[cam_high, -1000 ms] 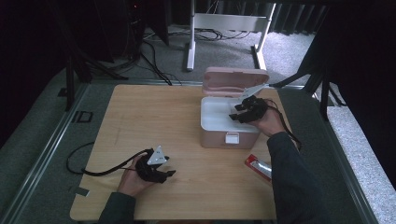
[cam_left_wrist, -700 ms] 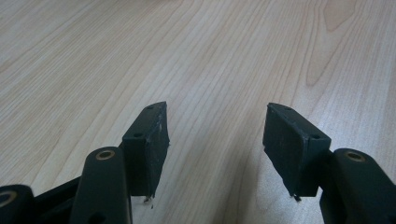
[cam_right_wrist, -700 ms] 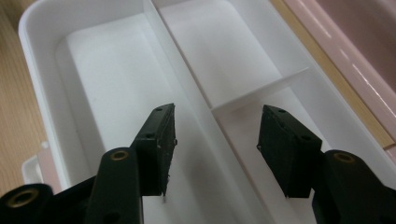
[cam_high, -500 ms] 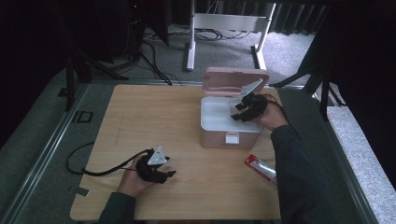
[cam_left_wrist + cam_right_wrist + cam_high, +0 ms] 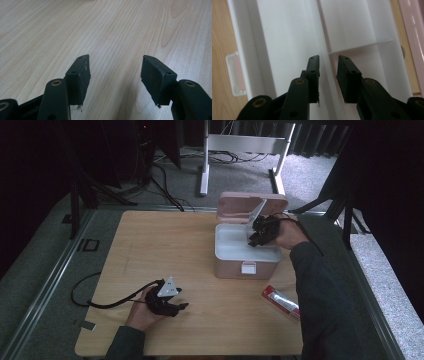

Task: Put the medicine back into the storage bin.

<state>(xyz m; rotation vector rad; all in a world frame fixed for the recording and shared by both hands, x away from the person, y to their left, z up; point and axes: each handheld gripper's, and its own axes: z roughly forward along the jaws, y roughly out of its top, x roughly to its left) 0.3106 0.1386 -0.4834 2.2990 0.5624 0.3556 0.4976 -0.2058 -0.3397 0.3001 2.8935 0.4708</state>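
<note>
The wooden table [image 5: 165, 250] lies under both of my grippers, its pale grain running away from my left jaws in the left gripper view. My left gripper [image 5: 115, 77] rests low over the bare wood near the front edge, its jaws standing apart with nothing between them and nothing near their tips.

The box [image 5: 246, 251] is next in size: pink outside, white inside, with its pink lid [image 5: 252, 206] swung up at the far side of my right jaws. It sits well apart from my left jaws, across the table. A small clasp [image 5: 235, 75] hangs on the box's front wall, off to the left of my right jaws in the right gripper view.

My right gripper [image 5: 328, 71] hovers over the open box, pointing down into it. Its jaws have just been closing and now stand only a narrow gap apart. A thin white divider [image 5: 322, 50] runs up from between them, but I cannot tell whether the pads press on it.

A small red and white tube [image 5: 281, 301] lies on the table just in front of the box, behind my right jaws. Its print is too small to read.
</note>
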